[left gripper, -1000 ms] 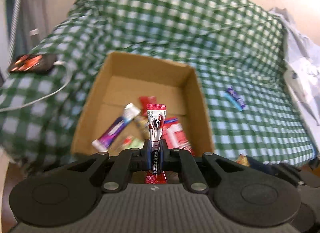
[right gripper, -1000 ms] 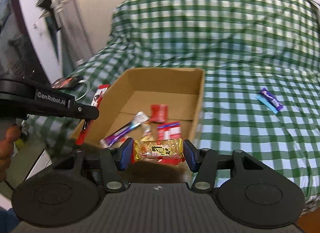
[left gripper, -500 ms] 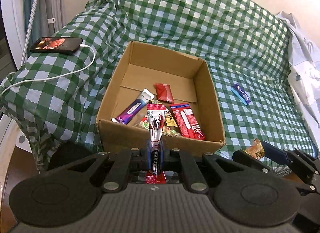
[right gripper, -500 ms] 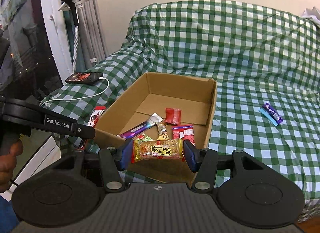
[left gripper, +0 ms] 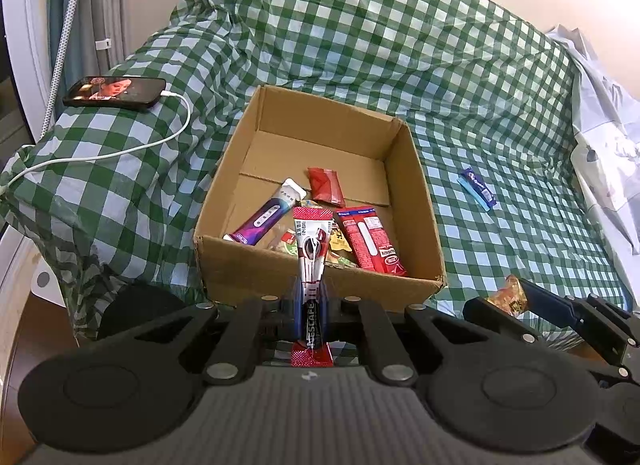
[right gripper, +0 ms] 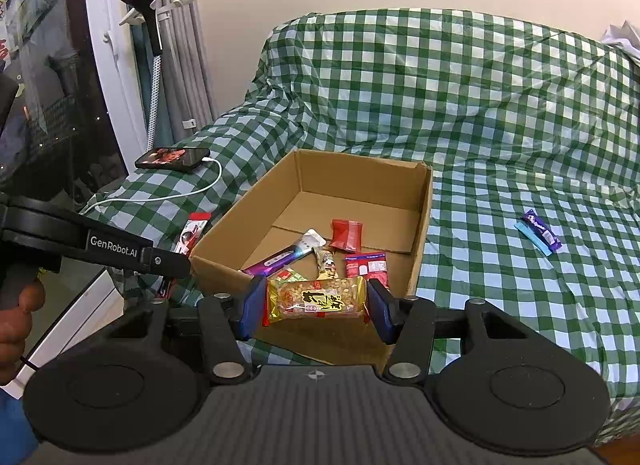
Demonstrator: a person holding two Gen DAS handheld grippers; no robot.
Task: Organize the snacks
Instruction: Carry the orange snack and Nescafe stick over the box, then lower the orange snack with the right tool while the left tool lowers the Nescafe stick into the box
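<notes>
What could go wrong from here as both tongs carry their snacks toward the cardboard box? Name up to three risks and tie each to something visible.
1. The left tongs pinch the coffee stick low, so its long free end may swing and land outside the cardboard box.
2. The right tongs hold the gold peanut bar short of the box's near wall; releasing now would likely miss.
3. The blue wrapper lies apart on the checked cloth and could be overlooked.

Showing bright, even, soft indoor light, sharp in the middle, bending and darkening at fisheye edges, faint shadows near.
</notes>
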